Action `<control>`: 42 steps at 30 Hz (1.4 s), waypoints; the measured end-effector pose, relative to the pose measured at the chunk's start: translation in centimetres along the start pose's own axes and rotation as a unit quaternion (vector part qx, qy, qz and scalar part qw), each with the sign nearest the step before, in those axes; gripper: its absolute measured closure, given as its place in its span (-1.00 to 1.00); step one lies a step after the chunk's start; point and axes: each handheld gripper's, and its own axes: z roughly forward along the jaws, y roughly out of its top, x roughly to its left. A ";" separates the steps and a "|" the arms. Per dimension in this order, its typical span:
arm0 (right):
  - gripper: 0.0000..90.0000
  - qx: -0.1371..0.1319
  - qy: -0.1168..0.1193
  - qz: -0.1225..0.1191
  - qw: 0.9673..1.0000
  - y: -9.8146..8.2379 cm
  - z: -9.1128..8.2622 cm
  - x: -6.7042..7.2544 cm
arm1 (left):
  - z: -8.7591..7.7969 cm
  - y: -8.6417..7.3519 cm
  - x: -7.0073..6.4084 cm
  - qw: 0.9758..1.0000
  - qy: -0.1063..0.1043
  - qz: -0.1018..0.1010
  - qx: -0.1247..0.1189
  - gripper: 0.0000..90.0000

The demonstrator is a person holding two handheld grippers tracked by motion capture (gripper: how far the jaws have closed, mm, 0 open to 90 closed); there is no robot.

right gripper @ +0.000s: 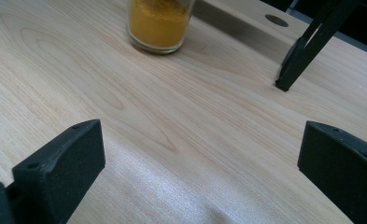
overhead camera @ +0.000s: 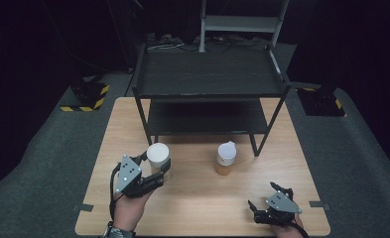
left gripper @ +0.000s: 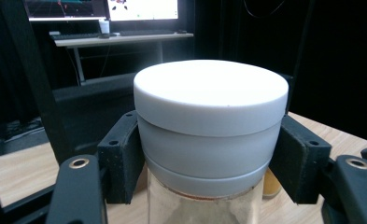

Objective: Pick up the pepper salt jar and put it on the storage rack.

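A glass jar with a wide white lid [overhead camera: 158, 153] stands upright between the jaws of my left gripper [overhead camera: 158, 170] at the table's left middle. In the left gripper view the black pads [left gripper: 123, 156] press on both sides of the jar [left gripper: 209, 126] just under its lid; pale powder shows through the glass. A second jar [overhead camera: 226, 158] with yellow-orange powder and a white lid stands alone at the table's middle. My right gripper [overhead camera: 263, 196] rests near the front right edge, jaws wide apart. The right gripper view shows bare wood between that gripper [right gripper: 200, 154] and the yellow jar [right gripper: 158, 23] ahead of it.
A black two-level metal rack [overhead camera: 210, 74] stands on the far half of the wooden table [overhead camera: 197, 198], both levels bare. One of its legs [right gripper: 307, 46] stands right of the yellow jar. A dark floor surrounds the table.
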 end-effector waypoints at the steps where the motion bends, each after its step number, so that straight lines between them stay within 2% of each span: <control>1: -1.00 0.000 0.000 0.000 1.000 0.0 0.0 0.0 | 0.0 0.2 0.1 1.000 -0.002 -0.002 -0.002 -0.25; 23: -1.00 -0.001 0.001 0.001 1.000 0.0 0.0 -0.1 | 1.6 5.0 -0.7 0.999 -0.013 0.029 -0.031 -0.25; 40: -1.00 -0.002 0.003 0.003 1.000 -0.1 -0.1 -0.2 | 1.8 10.1 -1.1 0.996 -0.013 0.061 -0.068 -0.25; 42: -1.00 -0.003 0.003 0.004 1.000 -0.1 -0.1 -0.2 | 1.9 11.1 -1.1 0.995 -0.013 0.063 -0.074 -0.26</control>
